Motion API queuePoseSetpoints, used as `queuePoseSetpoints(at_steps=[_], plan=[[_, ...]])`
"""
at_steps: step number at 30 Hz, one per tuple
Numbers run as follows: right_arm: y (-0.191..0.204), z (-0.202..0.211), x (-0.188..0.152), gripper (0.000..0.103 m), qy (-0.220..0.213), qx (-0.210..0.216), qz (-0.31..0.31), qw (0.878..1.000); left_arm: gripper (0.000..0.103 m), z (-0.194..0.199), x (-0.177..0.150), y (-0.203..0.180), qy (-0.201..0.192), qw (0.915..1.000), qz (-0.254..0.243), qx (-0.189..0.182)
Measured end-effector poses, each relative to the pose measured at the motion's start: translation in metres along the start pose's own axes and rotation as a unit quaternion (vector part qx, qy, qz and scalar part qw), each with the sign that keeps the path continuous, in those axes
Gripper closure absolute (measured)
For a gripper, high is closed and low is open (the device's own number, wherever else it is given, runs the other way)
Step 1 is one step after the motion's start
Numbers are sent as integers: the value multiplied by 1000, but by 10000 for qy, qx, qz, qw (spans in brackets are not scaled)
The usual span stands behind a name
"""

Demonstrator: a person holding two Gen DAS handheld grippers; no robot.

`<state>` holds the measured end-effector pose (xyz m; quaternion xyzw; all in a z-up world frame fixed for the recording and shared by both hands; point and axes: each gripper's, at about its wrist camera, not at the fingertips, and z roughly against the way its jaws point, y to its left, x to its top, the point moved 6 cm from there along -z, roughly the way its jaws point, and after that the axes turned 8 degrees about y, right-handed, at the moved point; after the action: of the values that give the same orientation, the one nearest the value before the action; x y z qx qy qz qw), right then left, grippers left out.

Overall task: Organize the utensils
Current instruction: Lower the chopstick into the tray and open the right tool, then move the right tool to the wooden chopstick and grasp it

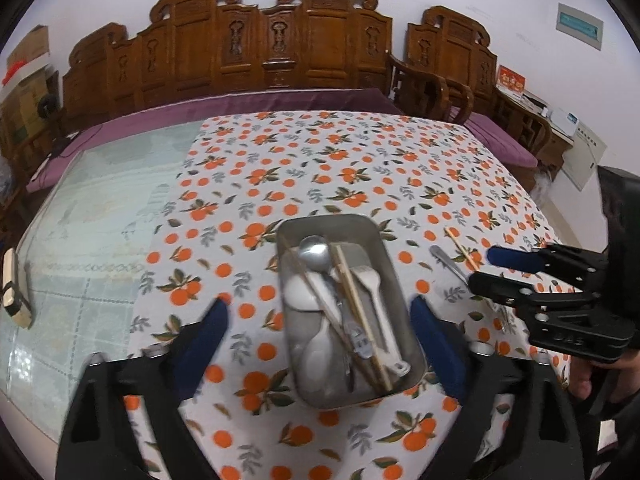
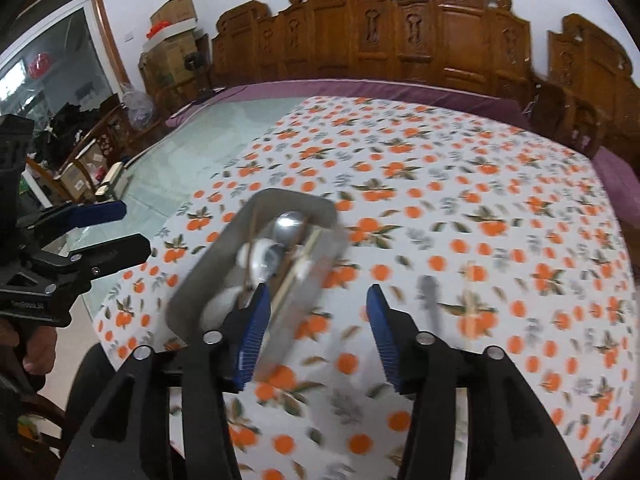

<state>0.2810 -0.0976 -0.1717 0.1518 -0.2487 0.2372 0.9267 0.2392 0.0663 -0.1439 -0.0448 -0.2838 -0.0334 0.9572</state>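
A metal tray (image 1: 400, 300) sits on the orange-print tablecloth (image 1: 340, 160) and holds a steel spoon (image 1: 316, 256), white spoons (image 1: 316, 360), chopsticks (image 1: 356, 304) and other utensils. My left gripper (image 1: 320, 332) is open and empty, with its fingers on either side of the tray. To the tray's right, a metal utensil handle (image 1: 446, 260) and a chopstick (image 1: 460, 246) lie on the cloth. My right gripper (image 2: 316, 332) is open and empty, just right of the tray (image 2: 208, 272); the loose metal utensil (image 2: 430, 296) lies beyond its right finger, blurred.
The cloth covers the right part of a glass-topped table (image 1: 92, 220). A small wooden block (image 1: 14, 292) sits at the table's left edge. Carved wooden benches with purple cushions (image 1: 260, 100) stand behind the table. Boxes (image 2: 172, 40) stand at the far left.
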Motion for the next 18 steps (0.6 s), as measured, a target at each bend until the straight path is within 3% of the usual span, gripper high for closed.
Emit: queuePoseSetpoints(at_steps=[5,14,18], plan=[[-34,23,-16,34,-123,-397,-49,9991,10,-13,3,-26,37,9999,-57,-83],[-87,24,-58,35,228,-720,-198,9969,9,-35,4,-69,121,9996,-152,-210],[-100,8,-72,48,498,-688,-300,9959,9,-46,4,-85,229,9990,-204,-331]])
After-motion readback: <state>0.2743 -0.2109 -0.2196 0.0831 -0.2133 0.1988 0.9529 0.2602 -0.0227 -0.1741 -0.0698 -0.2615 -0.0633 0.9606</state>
